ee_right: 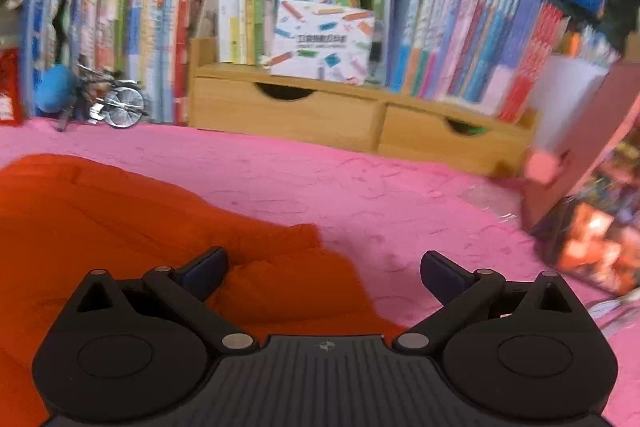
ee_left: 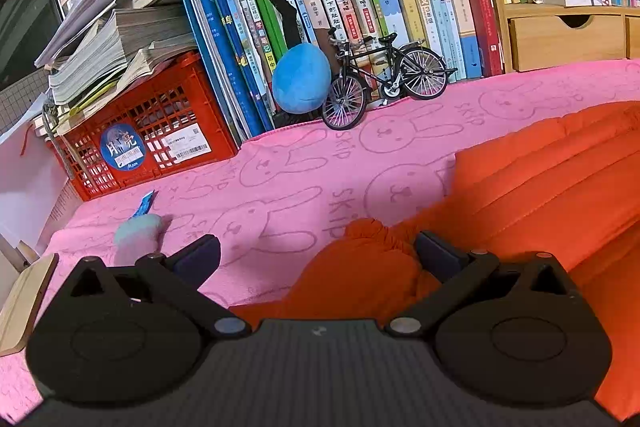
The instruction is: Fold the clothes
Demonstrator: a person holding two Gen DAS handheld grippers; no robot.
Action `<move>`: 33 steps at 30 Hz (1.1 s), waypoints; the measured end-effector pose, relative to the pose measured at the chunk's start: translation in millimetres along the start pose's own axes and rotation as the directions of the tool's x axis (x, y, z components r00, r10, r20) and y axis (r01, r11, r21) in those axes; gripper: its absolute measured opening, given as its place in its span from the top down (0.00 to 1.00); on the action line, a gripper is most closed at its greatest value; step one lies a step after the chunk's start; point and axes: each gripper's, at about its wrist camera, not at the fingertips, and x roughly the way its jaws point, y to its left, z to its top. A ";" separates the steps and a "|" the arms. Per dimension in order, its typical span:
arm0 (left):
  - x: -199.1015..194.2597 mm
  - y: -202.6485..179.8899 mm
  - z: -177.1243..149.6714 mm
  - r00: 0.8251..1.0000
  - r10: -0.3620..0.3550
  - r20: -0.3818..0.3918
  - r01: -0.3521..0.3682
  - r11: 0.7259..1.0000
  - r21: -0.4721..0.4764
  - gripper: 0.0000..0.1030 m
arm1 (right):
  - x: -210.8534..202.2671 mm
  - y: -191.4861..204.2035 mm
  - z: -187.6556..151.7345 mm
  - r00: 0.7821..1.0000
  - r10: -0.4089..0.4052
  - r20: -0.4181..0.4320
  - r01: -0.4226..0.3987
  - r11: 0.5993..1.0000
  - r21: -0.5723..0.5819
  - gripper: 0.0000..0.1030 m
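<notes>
Orange garment [ee_left: 520, 195] on pink towel [ee_left: 280, 179], toy bicycle [ee_left: 384, 79] behind, both hand-held grippers [ee_left: 316, 255] [ee_right: 324, 267] released.

We see an orange-red garment [ee_left: 540, 187] on a pink towel [ee_left: 280, 179] patterned with outlined rabbits, a red crate [ee_left: 160, 131] far left.

even indoor light; left view sharp, right view motion-blurred, edges fisheye-bent.

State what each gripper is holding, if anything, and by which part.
Nothing is held. The left gripper is open over a bunched edge of the orange garment, and the right gripper is open above its other edge.
</notes>
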 end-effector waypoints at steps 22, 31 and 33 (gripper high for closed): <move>1.8 1.3 -1.2 1.000 -0.010 -0.001 0.010 1.000 -0.013 0.00 | -63.8 49.1 31.1 0.811 0.546 0.211 -0.583 0.786 0.208 0.00; 4.7 8.2 -1.9 0.999 -0.043 -0.013 0.042 0.998 -0.055 0.00 | -21.6 88.0 13.2 0.856 0.517 0.009 -0.516 0.852 0.087 0.09; 4.5 8.7 -2.3 0.999 -0.045 -0.012 0.045 0.997 -0.059 0.00 | -22.1 86.2 9.3 0.905 0.425 0.007 -0.425 0.905 0.000 0.09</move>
